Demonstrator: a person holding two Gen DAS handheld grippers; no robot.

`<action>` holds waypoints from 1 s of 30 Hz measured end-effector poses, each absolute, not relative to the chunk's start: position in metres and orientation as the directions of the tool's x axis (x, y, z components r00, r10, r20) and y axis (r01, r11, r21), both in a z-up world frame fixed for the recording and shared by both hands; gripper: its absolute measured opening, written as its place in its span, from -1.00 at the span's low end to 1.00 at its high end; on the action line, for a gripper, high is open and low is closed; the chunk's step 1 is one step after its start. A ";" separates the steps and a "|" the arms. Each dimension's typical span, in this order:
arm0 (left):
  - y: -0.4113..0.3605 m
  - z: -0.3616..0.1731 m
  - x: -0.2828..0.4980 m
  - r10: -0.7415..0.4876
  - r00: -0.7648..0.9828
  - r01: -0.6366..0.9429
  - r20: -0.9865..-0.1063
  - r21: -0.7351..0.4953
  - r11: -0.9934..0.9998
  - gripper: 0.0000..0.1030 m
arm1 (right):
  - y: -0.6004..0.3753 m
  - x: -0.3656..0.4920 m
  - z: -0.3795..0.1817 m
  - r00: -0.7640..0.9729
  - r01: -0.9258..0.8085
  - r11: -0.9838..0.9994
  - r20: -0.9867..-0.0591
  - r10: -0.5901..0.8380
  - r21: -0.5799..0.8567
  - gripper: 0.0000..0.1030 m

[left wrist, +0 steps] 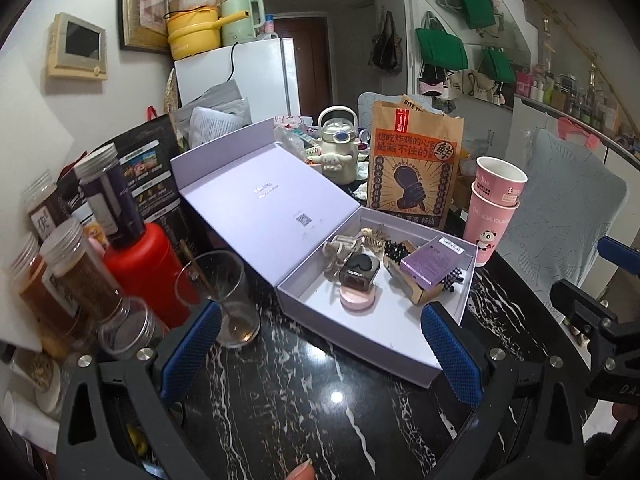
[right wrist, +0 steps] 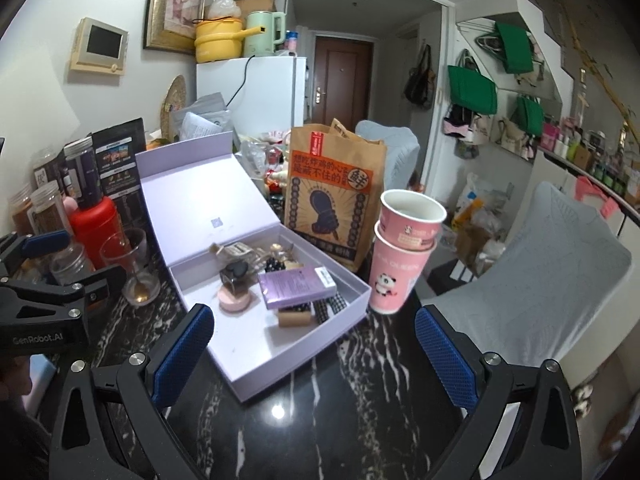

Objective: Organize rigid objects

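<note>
An open lilac gift box (left wrist: 400, 354) (right wrist: 260, 364) lies on the black marble table, lid tilted back. Inside it are a purple carton (left wrist: 432, 262) (right wrist: 296, 286), a pink round compact (left wrist: 357, 300) (right wrist: 235, 300), a dark small case (left wrist: 359, 270) (right wrist: 236, 272), a brown cardboard piece (left wrist: 420, 292) (right wrist: 294, 318), checked hair clips (right wrist: 330, 306) and pale trinkets (left wrist: 340, 246). My left gripper (left wrist: 320, 354) is open and empty just in front of the box. My right gripper (right wrist: 314, 358) is open and empty over the box's near corner.
Two stacked pink paper cups (left wrist: 494, 208) (right wrist: 400, 252) and a brown paper bag (left wrist: 414, 168) (right wrist: 334, 196) stand right of the box. A drinking glass (left wrist: 218, 296) (right wrist: 134, 272), red bottle (left wrist: 144, 268) and spice jars (left wrist: 76, 276) crowd the left. A grey chair (right wrist: 560, 272) is at right.
</note>
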State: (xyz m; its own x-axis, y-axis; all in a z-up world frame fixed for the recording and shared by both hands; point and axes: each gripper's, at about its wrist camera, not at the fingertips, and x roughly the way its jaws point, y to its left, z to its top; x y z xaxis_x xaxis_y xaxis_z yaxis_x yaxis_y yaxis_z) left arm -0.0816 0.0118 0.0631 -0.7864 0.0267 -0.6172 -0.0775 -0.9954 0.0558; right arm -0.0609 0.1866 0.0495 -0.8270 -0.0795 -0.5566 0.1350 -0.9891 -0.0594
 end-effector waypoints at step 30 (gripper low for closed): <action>0.017 0.043 -0.067 0.061 -0.730 -0.116 -0.680 0.035 -0.993 0.97 | 0.183 -0.048 0.027 -0.792 0.122 -0.991 -0.607 -0.068 -0.048 0.99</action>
